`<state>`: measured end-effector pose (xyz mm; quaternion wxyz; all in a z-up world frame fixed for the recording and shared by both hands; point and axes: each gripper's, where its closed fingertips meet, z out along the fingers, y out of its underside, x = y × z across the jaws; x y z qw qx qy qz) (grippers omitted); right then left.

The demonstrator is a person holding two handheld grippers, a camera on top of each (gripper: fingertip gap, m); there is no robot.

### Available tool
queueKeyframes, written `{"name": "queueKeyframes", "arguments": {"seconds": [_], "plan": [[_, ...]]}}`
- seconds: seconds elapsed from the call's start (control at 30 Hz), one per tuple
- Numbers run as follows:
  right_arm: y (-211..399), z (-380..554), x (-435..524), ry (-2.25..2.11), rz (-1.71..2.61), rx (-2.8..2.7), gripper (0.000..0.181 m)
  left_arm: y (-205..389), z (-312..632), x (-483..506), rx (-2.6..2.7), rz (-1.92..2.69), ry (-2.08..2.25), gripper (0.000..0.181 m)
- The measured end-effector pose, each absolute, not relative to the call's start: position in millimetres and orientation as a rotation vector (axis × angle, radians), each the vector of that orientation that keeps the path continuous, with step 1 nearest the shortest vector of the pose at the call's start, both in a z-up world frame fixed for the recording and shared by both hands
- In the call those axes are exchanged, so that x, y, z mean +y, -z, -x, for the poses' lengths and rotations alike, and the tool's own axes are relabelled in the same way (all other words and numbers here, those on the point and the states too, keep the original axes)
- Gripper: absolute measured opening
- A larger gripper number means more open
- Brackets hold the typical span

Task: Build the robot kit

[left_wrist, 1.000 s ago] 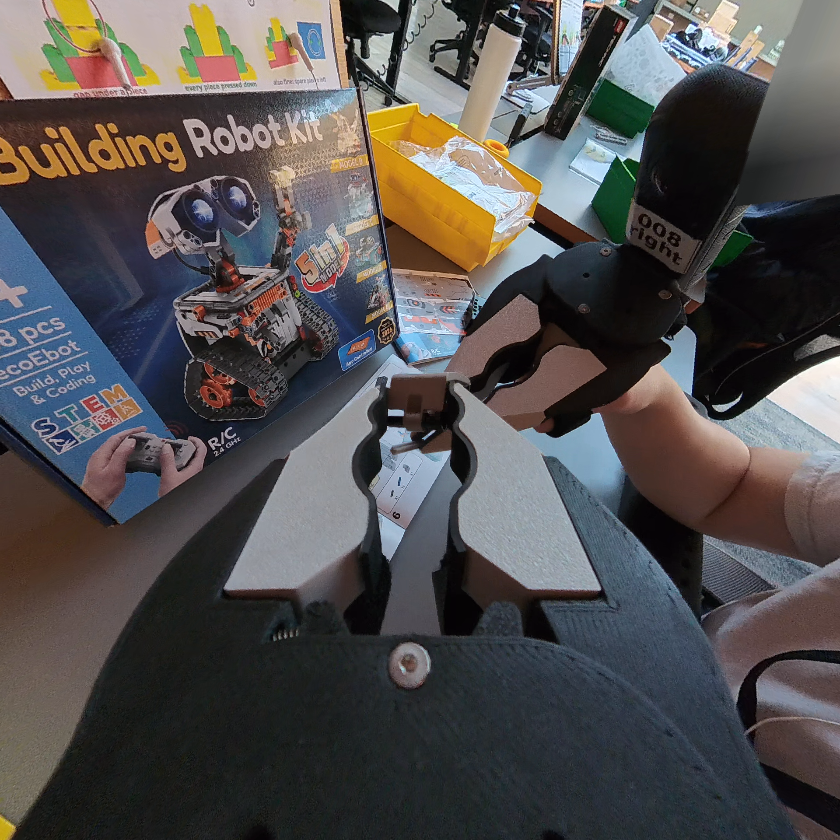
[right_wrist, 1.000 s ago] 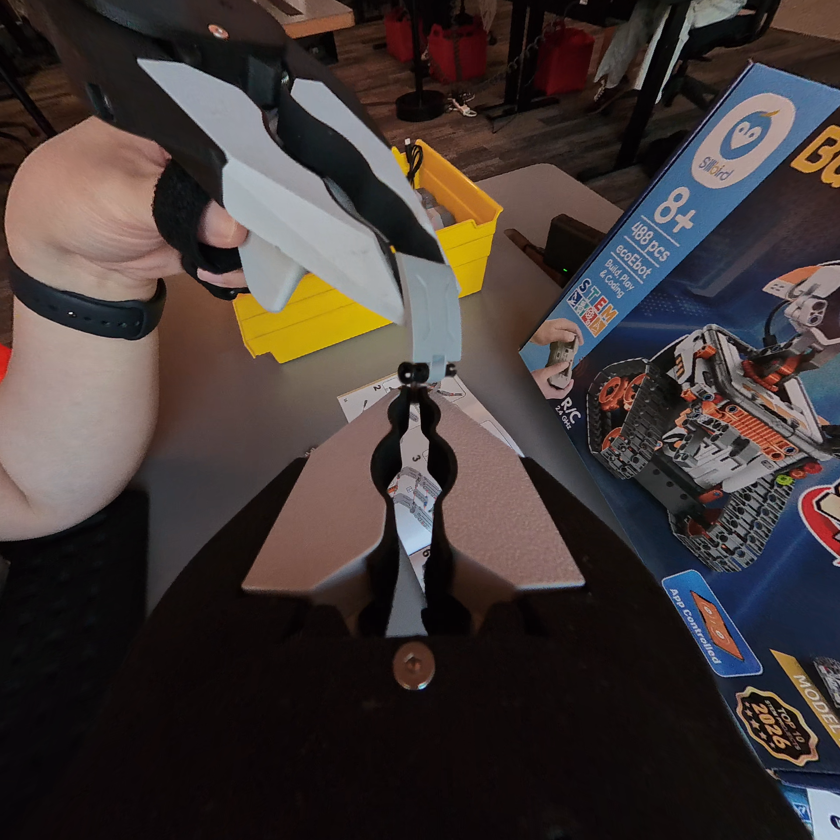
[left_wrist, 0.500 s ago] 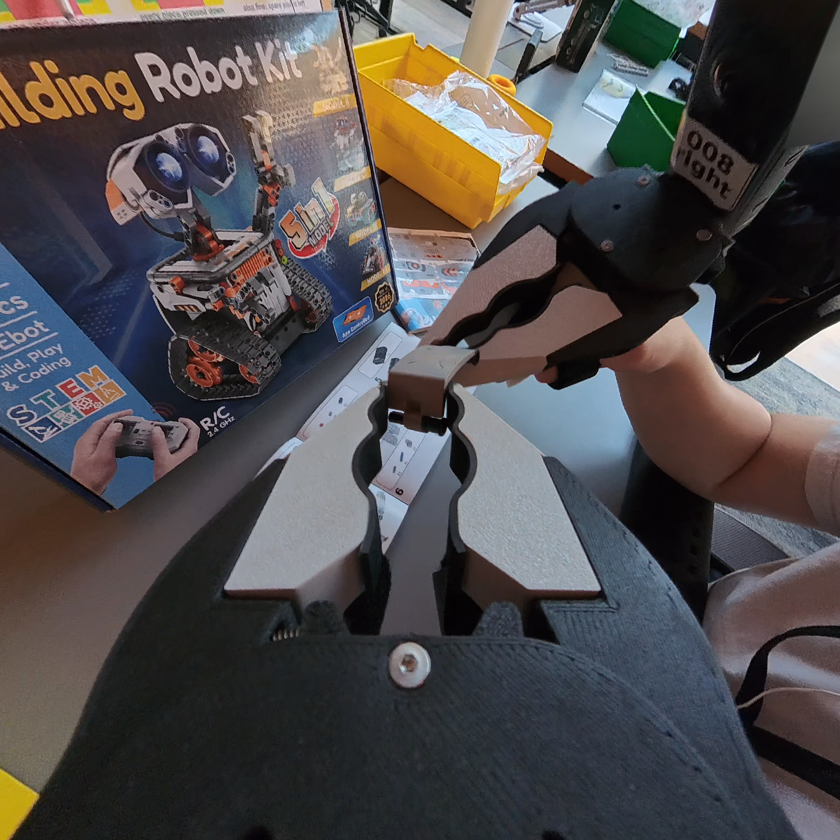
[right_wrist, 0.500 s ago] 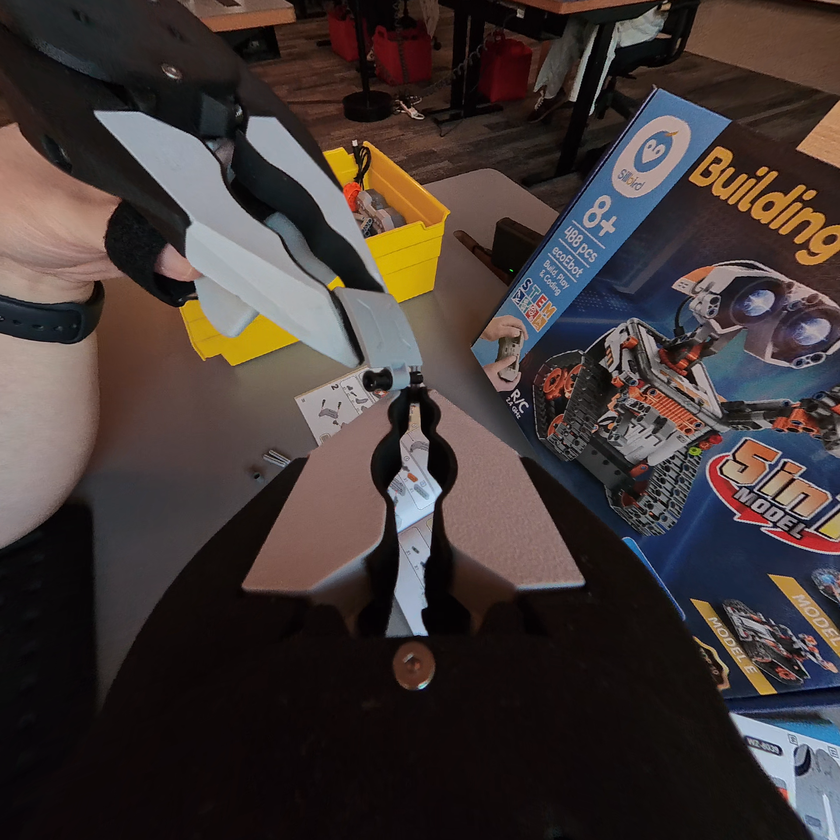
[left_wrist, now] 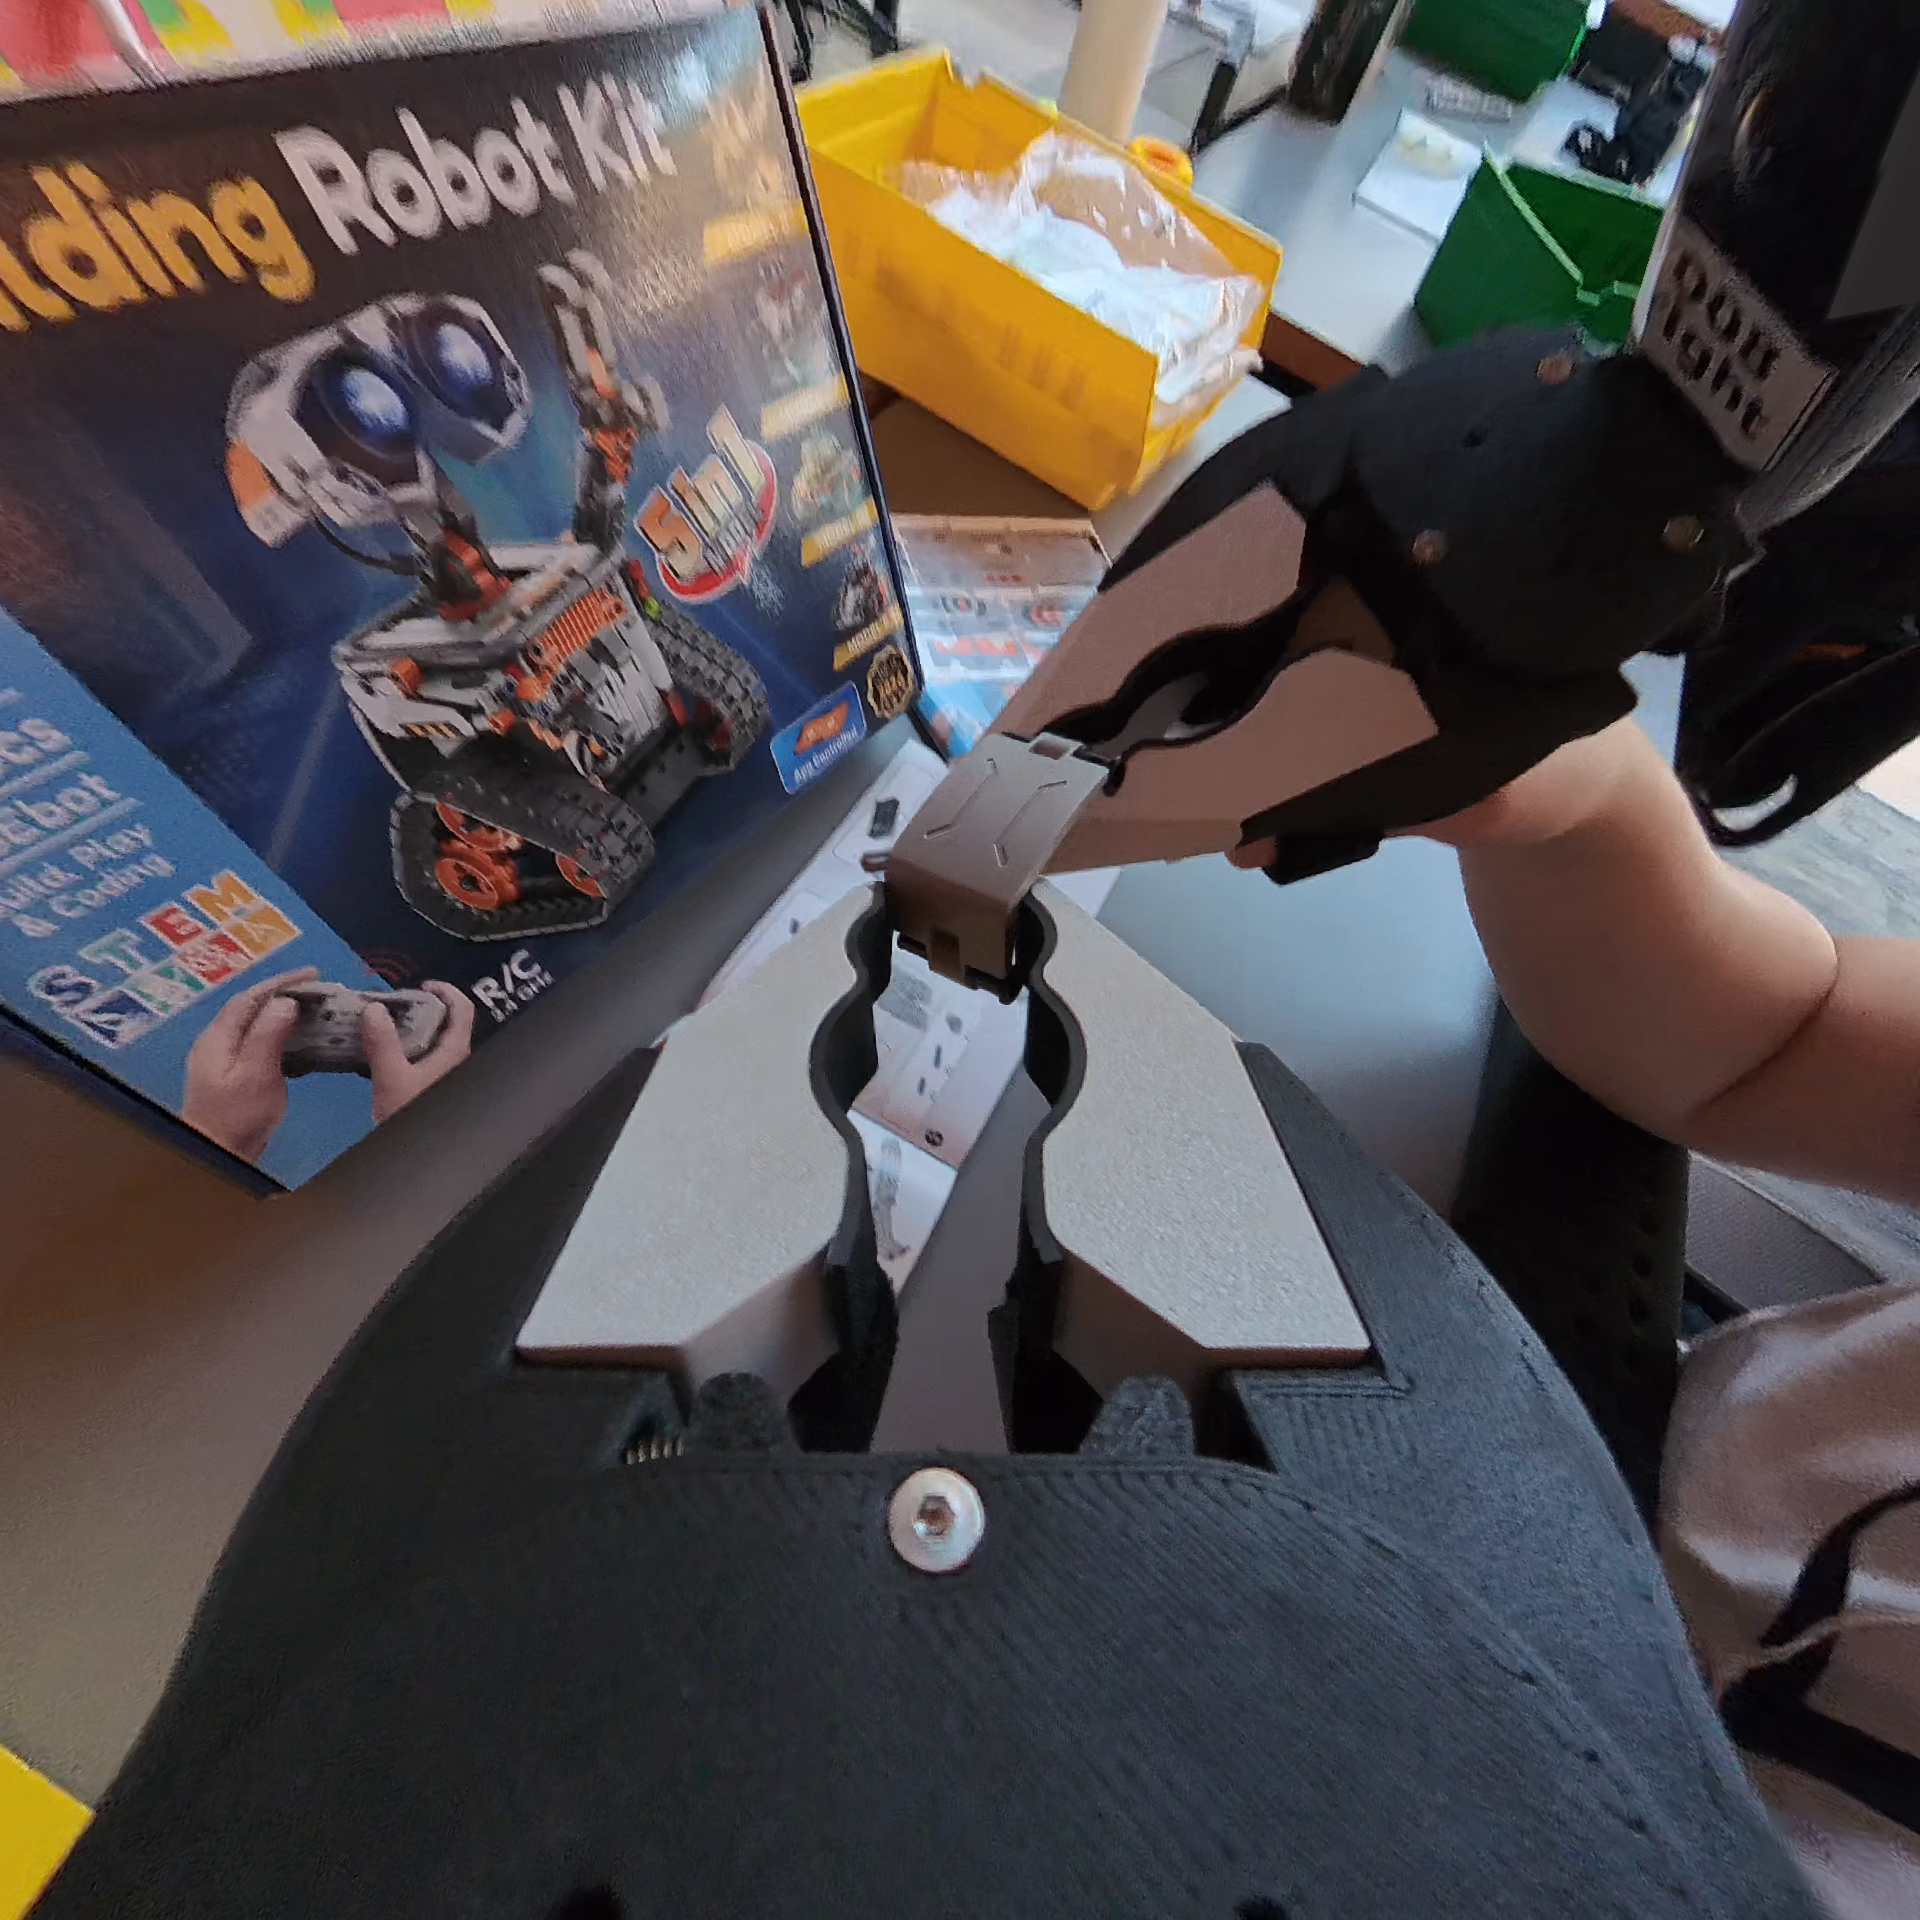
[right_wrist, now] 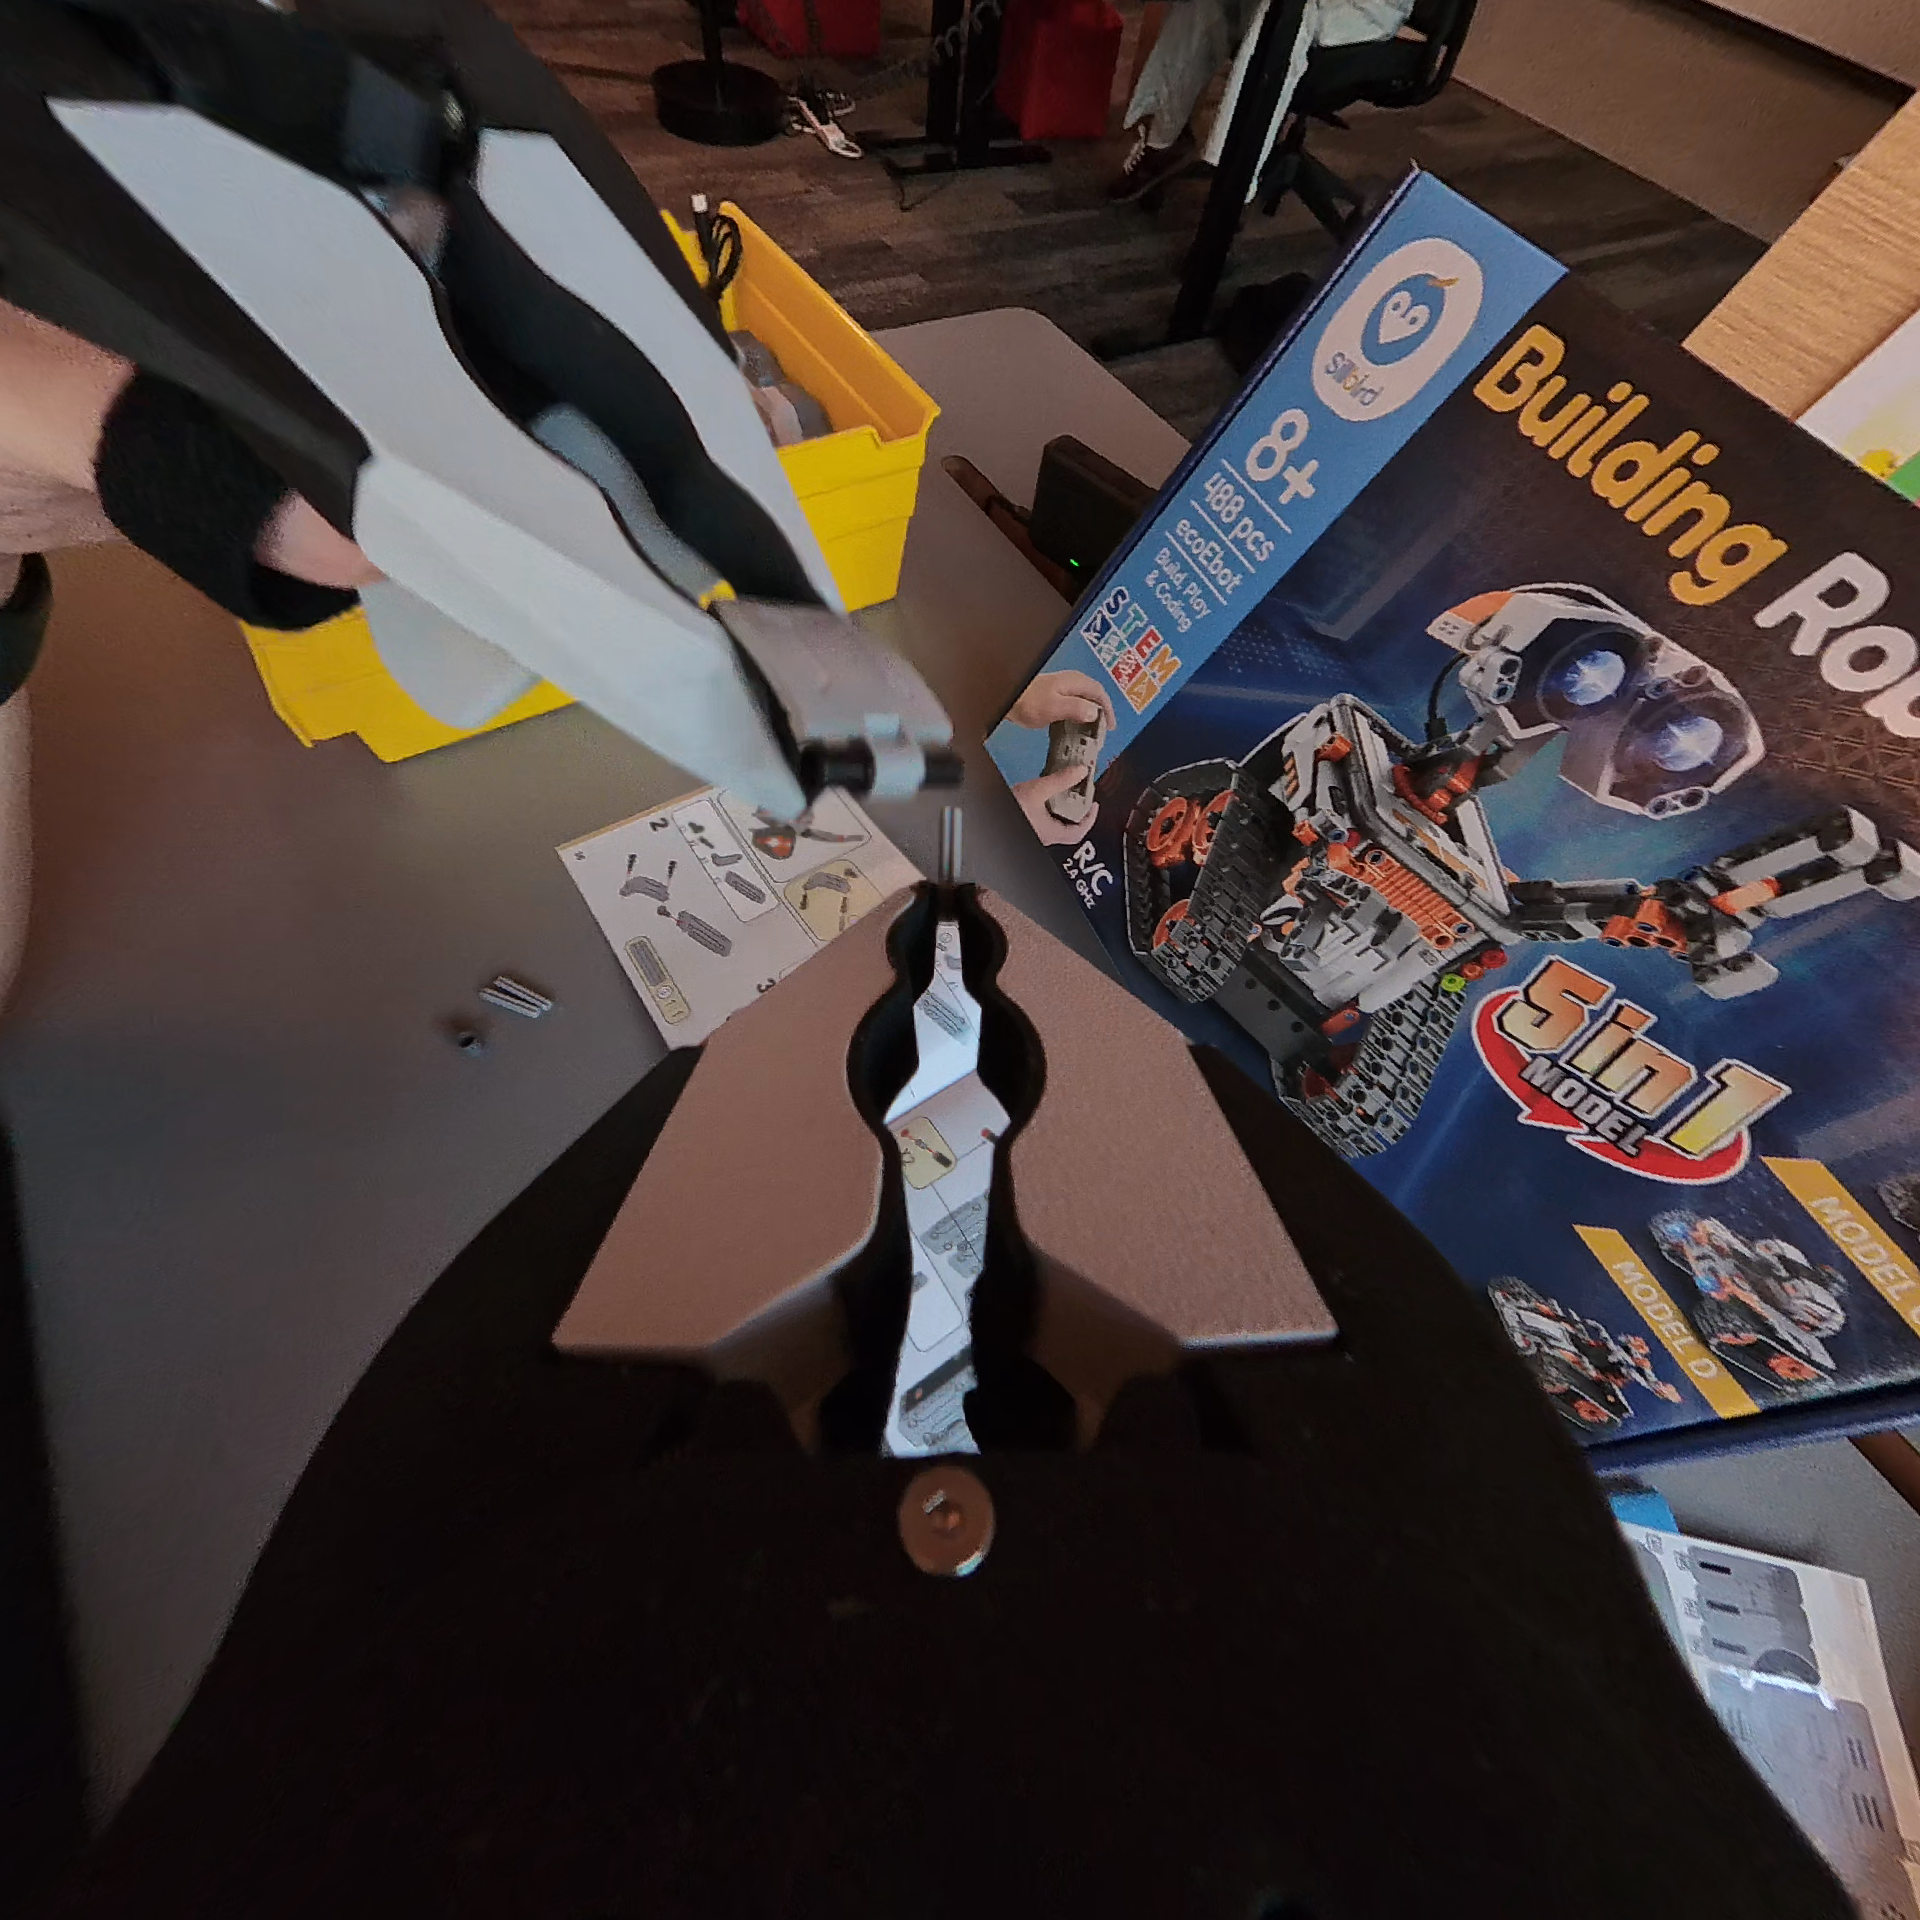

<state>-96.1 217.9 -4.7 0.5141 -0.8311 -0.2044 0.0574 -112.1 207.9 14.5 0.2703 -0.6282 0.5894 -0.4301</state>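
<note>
Two grippers meet mid-frame over my grey table [right_wrist: 312, 935]: left gripper [left_wrist: 951, 940] clamps a grey block [left_wrist: 987, 842], right gripper [right_wrist: 948, 899] pinches a thin pin [right_wrist: 948, 847]; the toy box [right_wrist: 1507, 831] crowds the right edge.

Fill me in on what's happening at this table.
A person is working with two handheld grippers above an instruction sheet on a table, next to a robot kit box. The left gripper is shut on a grey building piece. The right gripper pinches a thin grey axle, whose tip is just short of that piece.
</note>
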Motion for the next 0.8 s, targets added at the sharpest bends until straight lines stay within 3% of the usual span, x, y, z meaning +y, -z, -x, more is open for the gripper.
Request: {"name": "queueKeyframes", "arguments": {"seconds": [0.13,0.37,0.8], "plan": [[-10.6,90.6,217.6,-0.225,1.944,-0.379,0.002,-35.4,114.4,235.7,1.435,1.596,1.012,0.021],[-65.5,110.8,205.0,-0.74,1.688,-0.151,0.002,-77.0,120.6,252.5,1.269,1.307,0.67,0.02],[-82.6,103.8,201.7,-0.705,1.6,-0.104,0.002,-76.1,108.2,241.9,1.285,1.23,0.549,0.021]]}}
